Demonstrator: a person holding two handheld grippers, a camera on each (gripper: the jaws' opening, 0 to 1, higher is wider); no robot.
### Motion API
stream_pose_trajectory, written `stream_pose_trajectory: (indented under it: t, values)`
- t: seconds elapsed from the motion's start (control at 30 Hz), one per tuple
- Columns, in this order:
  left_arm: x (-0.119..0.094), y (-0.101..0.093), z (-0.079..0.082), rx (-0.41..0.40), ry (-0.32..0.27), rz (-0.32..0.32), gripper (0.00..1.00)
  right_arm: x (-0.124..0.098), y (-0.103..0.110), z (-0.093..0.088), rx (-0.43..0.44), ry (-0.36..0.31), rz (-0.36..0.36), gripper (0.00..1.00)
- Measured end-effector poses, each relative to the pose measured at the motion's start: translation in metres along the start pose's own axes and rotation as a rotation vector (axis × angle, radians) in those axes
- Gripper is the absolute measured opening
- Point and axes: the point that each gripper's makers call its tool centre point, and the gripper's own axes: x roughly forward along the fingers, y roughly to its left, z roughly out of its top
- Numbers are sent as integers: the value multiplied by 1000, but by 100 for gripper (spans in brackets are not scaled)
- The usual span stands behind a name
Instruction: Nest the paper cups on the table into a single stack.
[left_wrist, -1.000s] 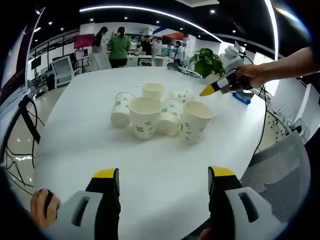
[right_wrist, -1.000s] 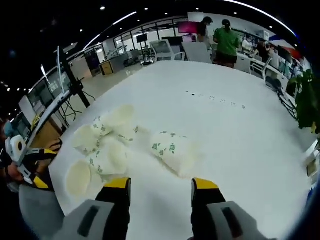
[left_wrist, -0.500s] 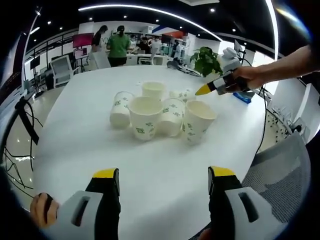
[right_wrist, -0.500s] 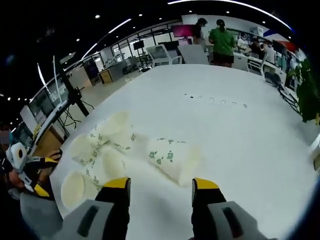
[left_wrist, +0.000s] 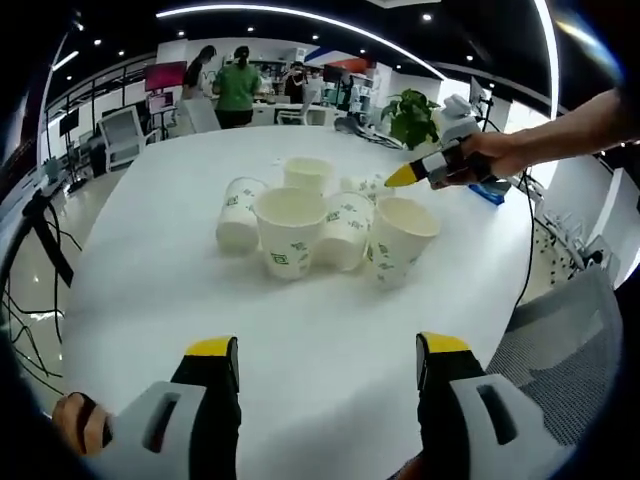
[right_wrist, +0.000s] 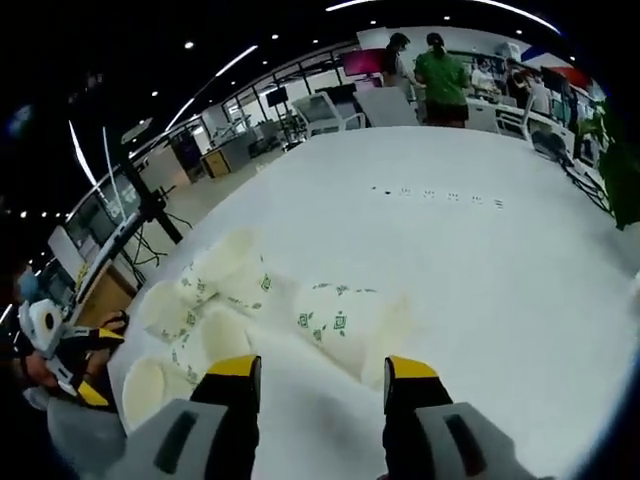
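Several white paper cups with green print cluster mid-table. In the left gripper view two stand upright in front (left_wrist: 288, 232) (left_wrist: 398, 240), another upright one (left_wrist: 307, 175) stands behind, and others lie on their sides (left_wrist: 238, 212) (left_wrist: 343, 230). My left gripper (left_wrist: 328, 352) hovers open over the near table edge, well short of them. The right gripper (left_wrist: 404, 177), in a person's hand, pokes in from the right just above the cluster. In the right gripper view, my right gripper (right_wrist: 322, 372) is open just above a lying cup (right_wrist: 345, 320), with the other cups (right_wrist: 200, 305) to its left.
The white table (left_wrist: 150, 290) is large and rounded. A potted plant (left_wrist: 412, 120) and a blue object (left_wrist: 487, 195) sit at its far right, with a mesh chair (left_wrist: 560, 330) at the near right. The left gripper (right_wrist: 60, 355) shows past the cups. People stand far back.
The right gripper has crept left and closer over the cups; the lying cup looms larger between its jaws. The left gripper view shifted only slightly. No cup moved.
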Motion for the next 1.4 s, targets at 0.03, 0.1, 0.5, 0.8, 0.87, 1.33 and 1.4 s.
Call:
stream_pose_trajectory:
  t: [0.03,0.1,0.5,0.8,0.87,1.33,1.4]
  values:
    - [0,0,0,-1,1,0,71,1,0,1,4,-2,3,48]
    - [1,1,-1,-2,2,1,71,4,-3,3,20,-15,6,48]
    - [4,0,-3,-6,18,8,71,12,4,9,63,-43,56,47]
    - [5,2,-5,-1,33,13,71,30,6,18,138,-82,106,46]
    - [5,2,-5,-1,36,15,71,28,18,19,167,-96,124,45]
    - [0,4,-7,-20,42,36,71,42,21,36,190,-159,156,10]
    - [0,5,-7,-22,42,37,71,39,24,39,182,-168,148,0]
